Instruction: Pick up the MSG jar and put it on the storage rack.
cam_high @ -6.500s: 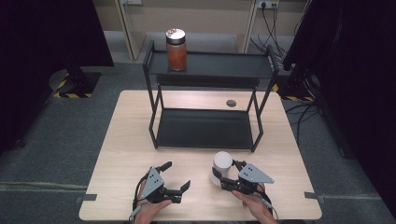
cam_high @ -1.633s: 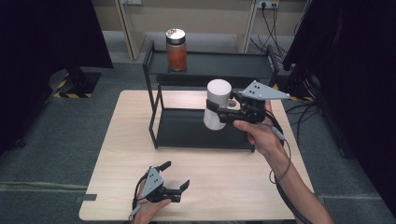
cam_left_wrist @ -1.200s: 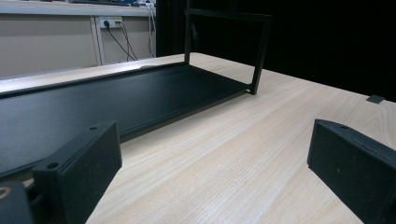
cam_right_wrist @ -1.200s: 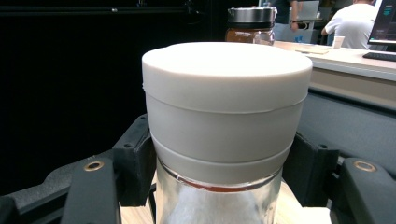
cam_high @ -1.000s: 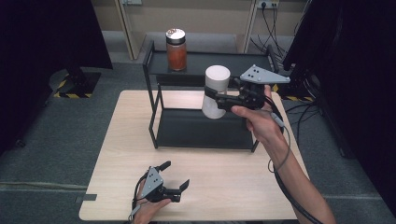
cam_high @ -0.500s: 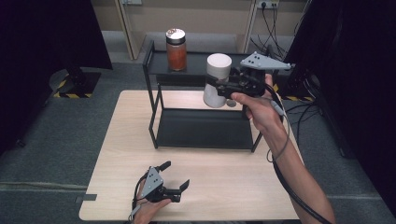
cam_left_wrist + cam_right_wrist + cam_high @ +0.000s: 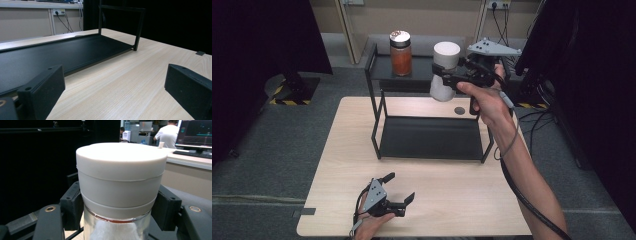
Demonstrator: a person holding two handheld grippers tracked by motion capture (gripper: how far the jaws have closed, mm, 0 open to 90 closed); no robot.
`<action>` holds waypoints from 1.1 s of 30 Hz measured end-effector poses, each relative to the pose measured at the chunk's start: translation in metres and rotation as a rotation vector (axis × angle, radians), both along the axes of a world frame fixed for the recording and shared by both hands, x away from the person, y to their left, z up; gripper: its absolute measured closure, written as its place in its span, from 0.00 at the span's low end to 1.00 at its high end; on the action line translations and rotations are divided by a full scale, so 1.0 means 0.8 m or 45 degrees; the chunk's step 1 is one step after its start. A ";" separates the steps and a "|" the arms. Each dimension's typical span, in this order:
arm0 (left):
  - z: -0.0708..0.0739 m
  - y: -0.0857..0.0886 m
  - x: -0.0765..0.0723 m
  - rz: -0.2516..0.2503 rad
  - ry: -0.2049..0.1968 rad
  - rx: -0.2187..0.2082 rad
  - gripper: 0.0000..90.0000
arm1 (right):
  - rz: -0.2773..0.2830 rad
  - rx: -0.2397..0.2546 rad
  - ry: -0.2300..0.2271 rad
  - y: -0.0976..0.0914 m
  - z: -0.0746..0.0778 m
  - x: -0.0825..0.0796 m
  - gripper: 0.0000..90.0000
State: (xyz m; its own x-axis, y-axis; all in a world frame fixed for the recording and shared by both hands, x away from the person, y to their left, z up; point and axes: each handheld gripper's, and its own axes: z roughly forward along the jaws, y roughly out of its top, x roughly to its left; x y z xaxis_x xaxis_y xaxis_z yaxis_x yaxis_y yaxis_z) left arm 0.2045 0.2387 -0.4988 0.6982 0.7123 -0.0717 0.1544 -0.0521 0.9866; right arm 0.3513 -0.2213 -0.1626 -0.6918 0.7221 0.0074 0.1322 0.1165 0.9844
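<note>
Gripping a white-lidded jar (image 7: pixel 445 70) just under its lid (image 7: pixel 121 157), the right gripper (image 7: pixel 447 79) holds it upright in the air beside the top shelf of the black rack (image 7: pixel 379 75), its jaws pressed on both sides of the glass. An orange-filled jar (image 7: pixel 400 53) stands on that shelf, beyond the held one. The left gripper (image 7: pixel 398 192) rests low on the wooden table (image 7: pixel 452 190), jaws wide apart and touching nothing, with the rack's lower tray (image 7: pixel 50 53) ahead of them. The held jar's base is cut off in the right gripper view, and its white contents are hard to make out.
</note>
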 end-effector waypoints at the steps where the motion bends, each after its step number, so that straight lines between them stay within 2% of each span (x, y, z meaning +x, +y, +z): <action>1: 0.000 0.000 0.000 0.000 0.000 -0.001 0.03 | -0.007 -0.002 0.000 0.001 0.001 0.001 0.39; 21: 0.000 0.000 -0.001 -0.006 -0.006 -0.002 0.03 | -0.150 -0.002 0.013 0.026 0.020 0.032 0.39; 27: 0.001 0.000 -0.001 -0.007 -0.008 -0.002 0.03 | -0.194 -0.015 0.015 0.038 0.021 0.041 0.39; 33: 0.001 0.000 -0.002 -0.008 -0.012 -0.003 0.03 | -0.225 0.002 0.021 0.046 0.019 0.052 0.39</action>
State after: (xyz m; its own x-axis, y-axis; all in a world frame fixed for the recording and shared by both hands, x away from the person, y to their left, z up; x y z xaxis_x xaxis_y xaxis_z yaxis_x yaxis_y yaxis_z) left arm 0.2031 0.2391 -0.4981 0.7032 0.7078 -0.0670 0.1450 -0.0506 0.9881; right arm 0.3929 -0.1848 -0.1474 -0.5536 0.8326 0.0191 0.1669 0.0885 0.9820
